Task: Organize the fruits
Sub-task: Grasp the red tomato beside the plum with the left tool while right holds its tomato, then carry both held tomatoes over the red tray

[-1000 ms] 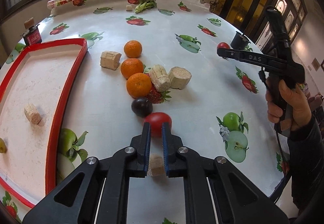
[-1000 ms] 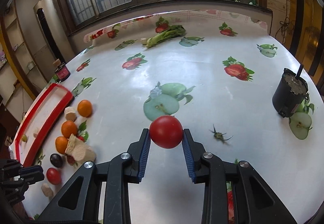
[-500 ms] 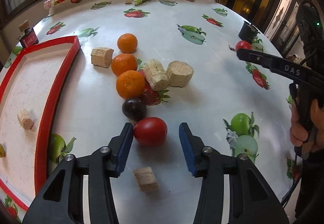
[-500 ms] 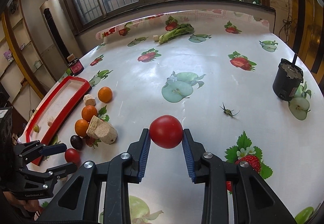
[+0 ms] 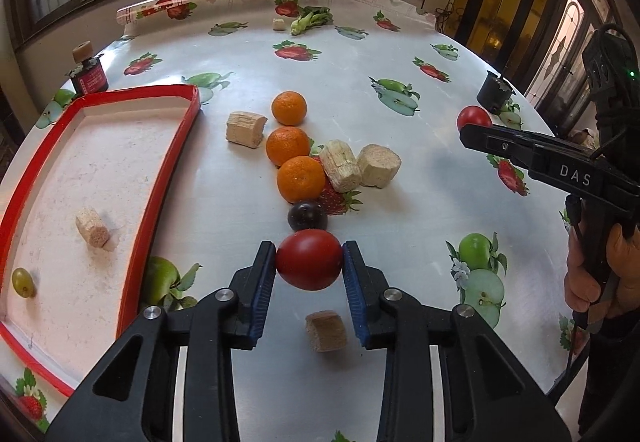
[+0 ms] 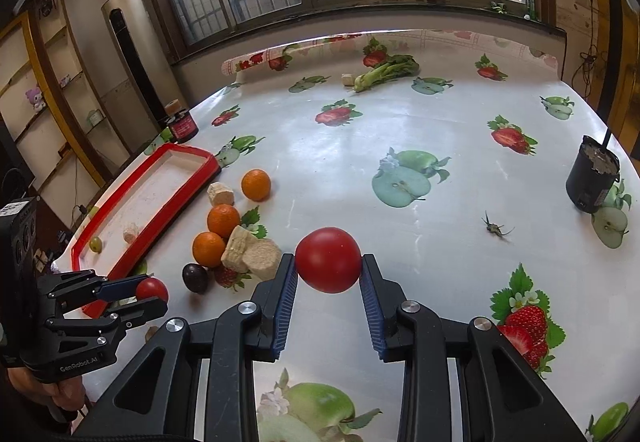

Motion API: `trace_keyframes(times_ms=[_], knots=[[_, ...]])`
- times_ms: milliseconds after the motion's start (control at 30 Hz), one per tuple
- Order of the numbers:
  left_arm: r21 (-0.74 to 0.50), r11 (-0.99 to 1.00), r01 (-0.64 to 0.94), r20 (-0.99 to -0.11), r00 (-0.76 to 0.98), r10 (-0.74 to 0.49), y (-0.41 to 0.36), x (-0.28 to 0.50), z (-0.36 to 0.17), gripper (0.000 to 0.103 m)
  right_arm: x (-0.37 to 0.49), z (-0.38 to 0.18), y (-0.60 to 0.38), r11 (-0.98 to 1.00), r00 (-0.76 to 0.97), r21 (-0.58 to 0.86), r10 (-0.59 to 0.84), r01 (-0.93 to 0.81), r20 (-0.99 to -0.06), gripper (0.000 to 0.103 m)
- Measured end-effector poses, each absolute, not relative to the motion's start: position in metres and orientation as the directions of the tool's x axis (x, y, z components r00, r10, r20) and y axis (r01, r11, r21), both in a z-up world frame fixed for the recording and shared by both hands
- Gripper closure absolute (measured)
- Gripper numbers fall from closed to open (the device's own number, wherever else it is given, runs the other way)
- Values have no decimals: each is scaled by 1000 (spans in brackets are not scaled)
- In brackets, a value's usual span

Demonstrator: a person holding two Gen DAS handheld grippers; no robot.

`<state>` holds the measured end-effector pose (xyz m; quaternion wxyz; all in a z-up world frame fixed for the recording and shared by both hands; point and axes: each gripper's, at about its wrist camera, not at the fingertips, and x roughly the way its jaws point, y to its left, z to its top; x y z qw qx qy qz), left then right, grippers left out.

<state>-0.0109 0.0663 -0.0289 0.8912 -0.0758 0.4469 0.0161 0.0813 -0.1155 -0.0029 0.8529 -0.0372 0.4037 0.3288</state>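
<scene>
In the left wrist view, the left gripper [image 5: 309,266] has just been closing, and its blue fingers [image 5: 262,284] now press on both sides of a red tomato [image 5: 309,264] sitting low over the surface [image 5: 420,226]. Just beyond the tomato lies a dark plum [image 5: 307,215], touching or nearly touching it, and past that three oranges [image 5: 300,178] run in a line away from the camera. Two pale cork-like blocks [image 5: 360,168] lean together beside the nearest orange, another block [image 5: 245,128] lies beside the farther oranges, and a small one [image 5: 325,330] sits under the gripper, between its fingers. To the left is a red-rimmed tray [image 5: 168,178] holding a cork piece [image 5: 93,232] and a green grape [image 5: 23,282]. At the right edge a person's hand [image 5: 604,274] grips the handle of the right gripper [image 5: 476,126], which carries a second tomato [image 5: 473,117] at its tip.

In the right wrist view, the right gripper [image 6: 329,268] is clamped on that second tomato [image 6: 329,260], held clear above the surface [image 6: 360,162]. At lower left, the left gripper [image 6: 148,294] pinches its tomato [image 6: 153,288] near the tray [image 6: 154,226], with the plum [image 6: 195,277], oranges [image 6: 209,248] and blocks [image 6: 252,252] just beside it. A black pot [image 6: 592,178] stands well apart at the right, and a leafy green [image 6: 386,70] lies near the far edge.
</scene>
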Motion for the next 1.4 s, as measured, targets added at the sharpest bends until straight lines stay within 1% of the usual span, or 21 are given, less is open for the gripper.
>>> trace_keyframes(times_ms=[200,633,1400], knots=[[-101,984,-147,-784,620,12,87,-23,-19,72,69,5,-92,746,434,204,561,-634,-705,70],[-101,962,-252,-764,640,88,133,-50,-10,72,46,9,-37,671,369,201,605,-714,-706,70],[-123,934,-337,-756,641,132,180,-71,-10,72,26,9,20,594,298,199,631,-780,-716,70]])
